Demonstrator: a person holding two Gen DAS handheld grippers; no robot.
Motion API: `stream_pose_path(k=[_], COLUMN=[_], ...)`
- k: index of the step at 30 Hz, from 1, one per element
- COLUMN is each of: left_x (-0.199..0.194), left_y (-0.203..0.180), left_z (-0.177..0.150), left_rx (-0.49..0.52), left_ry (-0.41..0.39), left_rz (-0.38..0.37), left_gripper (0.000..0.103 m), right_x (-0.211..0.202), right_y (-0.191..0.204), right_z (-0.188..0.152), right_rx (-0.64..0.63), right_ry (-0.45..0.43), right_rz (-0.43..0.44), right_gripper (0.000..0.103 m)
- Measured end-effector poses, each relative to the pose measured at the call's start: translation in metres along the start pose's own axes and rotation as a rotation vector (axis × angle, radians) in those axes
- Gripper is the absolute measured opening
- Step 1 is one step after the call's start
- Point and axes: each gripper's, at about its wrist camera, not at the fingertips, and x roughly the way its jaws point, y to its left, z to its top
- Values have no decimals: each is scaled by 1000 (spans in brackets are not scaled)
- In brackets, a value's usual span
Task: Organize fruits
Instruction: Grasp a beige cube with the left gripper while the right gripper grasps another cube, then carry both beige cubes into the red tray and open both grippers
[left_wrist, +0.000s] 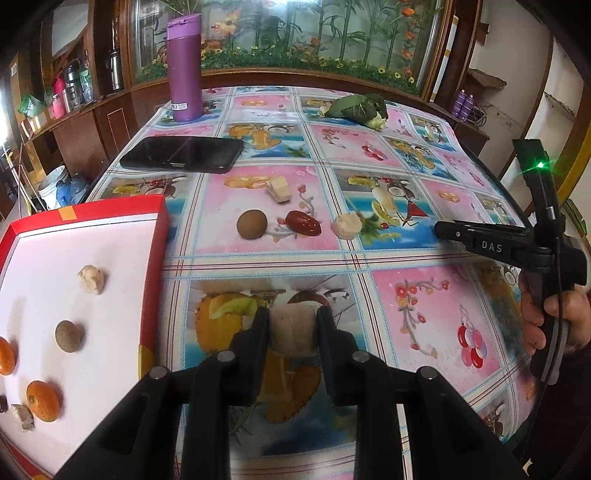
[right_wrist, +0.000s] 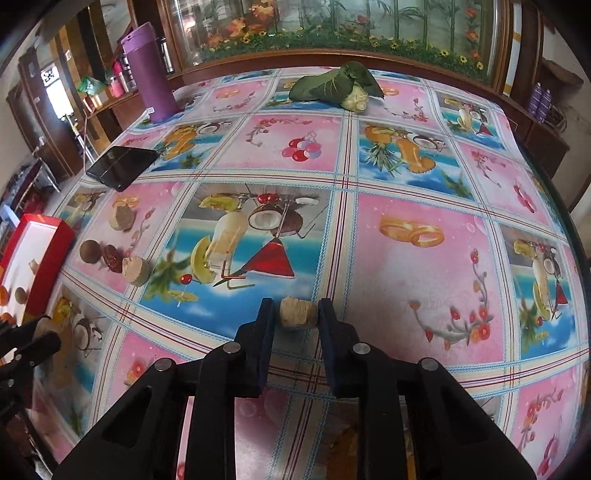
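Two oranges, a brown ball and pale chunks lie in the red tray. A brown ball, red date and pale pieces lie on the cloth

Glossy plastic tablecloth; matt black plastic fingers; glossy phone; rough fruit chunk.

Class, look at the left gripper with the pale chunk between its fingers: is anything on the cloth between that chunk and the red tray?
Nothing visible blocks the way. The left gripper holds the pale chunk, and the red tray lies just to its left with only printed cloth between. The chunk would only have to clear the tray's raised wall.
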Motion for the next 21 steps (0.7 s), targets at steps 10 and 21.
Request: stream_pose_path(k=[10,21], left_x=[-58,-79], left_y=[35,100], left_z=[-12,-19], left_rx=[-57,-136], left_ry=[-121,-163], left_rz=[56,137], left_gripper=[28,28], right_x=[-15,-30], right_y=[6,100], right_z=[4,8], right_rx=[79,71], right_ry=[-78,-132], right_rz=[97,353], right_gripper=[20,20])
